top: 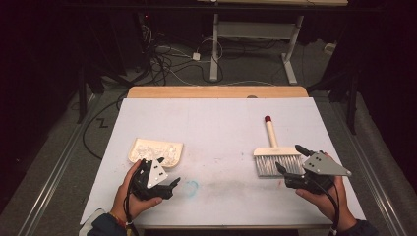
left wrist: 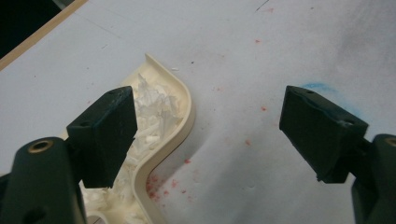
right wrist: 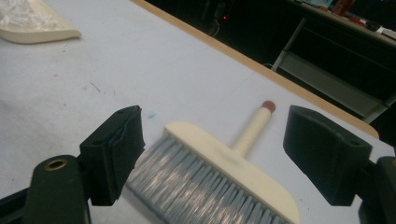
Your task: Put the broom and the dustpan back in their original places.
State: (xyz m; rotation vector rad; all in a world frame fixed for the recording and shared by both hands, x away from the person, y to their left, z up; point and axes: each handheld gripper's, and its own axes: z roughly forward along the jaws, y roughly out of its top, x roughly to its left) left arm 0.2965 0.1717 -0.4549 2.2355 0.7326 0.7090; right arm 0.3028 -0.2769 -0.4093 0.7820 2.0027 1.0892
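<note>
A cream dustpan heaped with white shreds lies at the table's left; its curved rim runs beside my left gripper's left jaw. My left gripper hovers just in front of the dustpan and is open with nothing held. A cream hand brush with grey bristles and a red-tipped handle lies at the right. My right gripper is open at the bristle end, its jaws spread on either side of the brush head without touching it.
The white table top has a wooden far edge, a faint blue ring mark and red specks. Beyond the table are cables on the floor and a white desk frame.
</note>
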